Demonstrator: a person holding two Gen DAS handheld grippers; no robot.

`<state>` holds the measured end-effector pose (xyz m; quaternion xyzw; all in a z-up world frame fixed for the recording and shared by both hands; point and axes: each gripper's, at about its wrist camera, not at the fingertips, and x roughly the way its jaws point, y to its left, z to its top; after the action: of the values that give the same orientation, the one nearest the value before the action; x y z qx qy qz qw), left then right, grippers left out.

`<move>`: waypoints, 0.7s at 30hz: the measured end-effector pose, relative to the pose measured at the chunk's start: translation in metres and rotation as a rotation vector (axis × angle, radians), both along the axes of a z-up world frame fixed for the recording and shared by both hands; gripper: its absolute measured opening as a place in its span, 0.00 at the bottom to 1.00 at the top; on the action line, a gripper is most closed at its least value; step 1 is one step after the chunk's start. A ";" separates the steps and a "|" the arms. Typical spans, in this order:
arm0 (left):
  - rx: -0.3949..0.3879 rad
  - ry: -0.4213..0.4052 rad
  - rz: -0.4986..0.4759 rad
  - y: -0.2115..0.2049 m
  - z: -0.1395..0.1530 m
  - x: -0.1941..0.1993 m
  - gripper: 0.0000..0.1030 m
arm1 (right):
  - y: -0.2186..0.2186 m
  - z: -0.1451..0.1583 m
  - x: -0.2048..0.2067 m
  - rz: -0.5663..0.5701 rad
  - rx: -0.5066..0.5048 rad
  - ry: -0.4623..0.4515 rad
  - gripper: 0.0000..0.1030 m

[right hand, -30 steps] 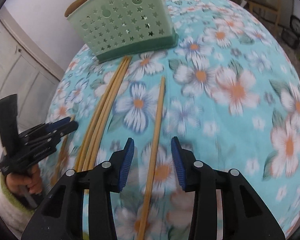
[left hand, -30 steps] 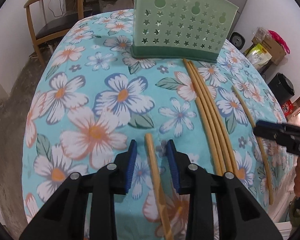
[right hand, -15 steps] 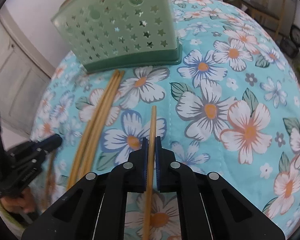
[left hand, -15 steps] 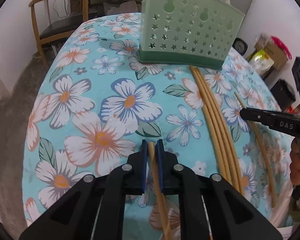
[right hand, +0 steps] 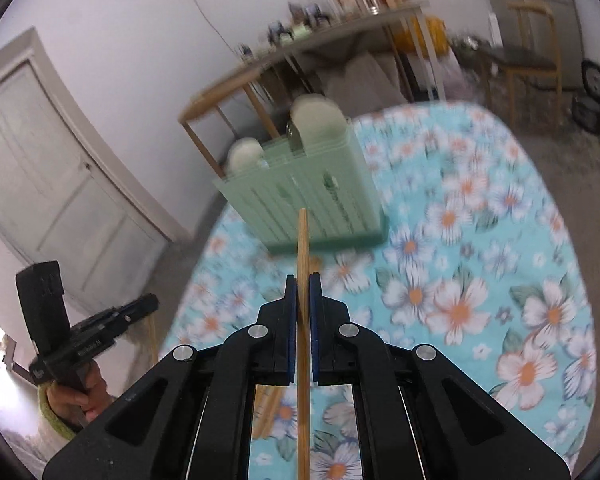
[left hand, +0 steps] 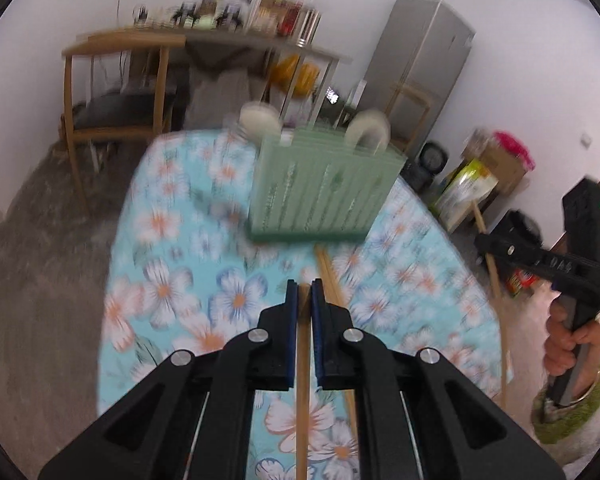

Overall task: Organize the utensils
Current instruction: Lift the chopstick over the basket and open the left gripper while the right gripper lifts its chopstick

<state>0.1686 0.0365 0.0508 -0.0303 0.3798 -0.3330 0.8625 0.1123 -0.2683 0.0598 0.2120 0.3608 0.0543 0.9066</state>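
My left gripper (left hand: 304, 294) is shut on a wooden chopstick (left hand: 302, 408) and holds it lifted above the flowered table (left hand: 168, 240). My right gripper (right hand: 303, 288) is shut on another chopstick (right hand: 302, 248), whose tip points at the green utensil holder (right hand: 312, 196). The holder also shows in the left wrist view (left hand: 324, 192), at the table's far end, with pale rounded items in it. Several more chopsticks (left hand: 330, 276) lie on the cloth in front of the holder. Each gripper shows in the other's view: the right one (left hand: 484, 242) and the left one (right hand: 152, 302). Both views are blurred.
A wooden chair (left hand: 112, 108), a cluttered shelf (left hand: 236, 36) and a grey fridge (left hand: 424, 64) stand behind the table. Boxes and bags (left hand: 484, 176) sit on the floor at right. A door (right hand: 48, 184) is at the left in the right wrist view.
Both grippers, shut on their chopsticks half a second ago, have lifted them off the cloth and tilted up; the room now shows behind the holder.
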 end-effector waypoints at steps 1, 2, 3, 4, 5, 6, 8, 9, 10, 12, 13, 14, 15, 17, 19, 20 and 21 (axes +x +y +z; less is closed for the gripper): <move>-0.017 -0.025 -0.001 0.004 0.016 -0.002 0.06 | 0.001 0.006 -0.003 -0.002 0.000 -0.020 0.04; -0.033 -0.044 0.000 0.006 0.028 -0.002 0.06 | 0.001 0.012 -0.007 -0.005 0.003 -0.042 0.04; -0.042 -0.055 0.000 0.009 0.037 -0.001 0.06 | 0.000 0.016 -0.010 -0.008 0.007 -0.058 0.04; -0.056 -0.073 0.005 0.012 0.050 0.000 0.06 | 0.000 0.020 -0.012 -0.009 0.012 -0.071 0.04; -0.071 -0.090 0.007 0.014 0.061 0.002 0.06 | 0.000 0.021 -0.015 -0.010 0.016 -0.078 0.04; -0.082 -0.106 0.007 0.016 0.070 0.003 0.06 | -0.001 0.023 -0.017 -0.009 0.022 -0.087 0.04; -0.101 -0.153 0.013 0.015 0.094 0.009 0.06 | -0.002 0.025 -0.020 -0.008 0.029 -0.096 0.04; -0.106 -0.167 0.013 0.014 0.101 0.011 0.06 | -0.001 0.024 -0.021 -0.007 0.030 -0.098 0.04; -0.114 -0.189 0.014 0.012 0.111 0.014 0.06 | -0.001 0.024 -0.021 -0.007 0.029 -0.098 0.04; -0.132 -0.226 0.010 0.006 0.127 0.020 0.06 | -0.002 0.022 -0.021 -0.008 0.033 -0.097 0.04; -0.139 -0.247 0.011 0.001 0.137 0.024 0.06 | -0.002 0.021 -0.023 -0.009 0.036 -0.097 0.04; -0.142 -0.265 0.010 -0.004 0.145 0.029 0.06 | -0.004 0.021 -0.023 -0.010 0.040 -0.097 0.04; -0.149 -0.286 0.009 -0.009 0.153 0.033 0.06 | -0.004 0.020 -0.023 -0.011 0.042 -0.096 0.04; -0.159 -0.318 0.011 -0.019 0.167 0.041 0.06 | -0.007 0.019 -0.023 -0.014 0.049 -0.095 0.04; -0.166 -0.345 0.009 -0.029 0.179 0.050 0.06 | -0.009 0.018 -0.023 -0.015 0.053 -0.094 0.04; -0.173 -0.361 0.013 -0.034 0.185 0.055 0.06 | -0.010 0.017 -0.022 -0.016 0.055 -0.093 0.04; -0.176 -0.371 0.015 -0.037 0.189 0.059 0.06 | -0.012 0.017 -0.022 -0.016 0.056 -0.093 0.04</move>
<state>0.2277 -0.0007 0.2395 -0.0464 0.1836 -0.3582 0.9142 0.0902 -0.2799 0.0764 0.2376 0.3152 0.0669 0.9164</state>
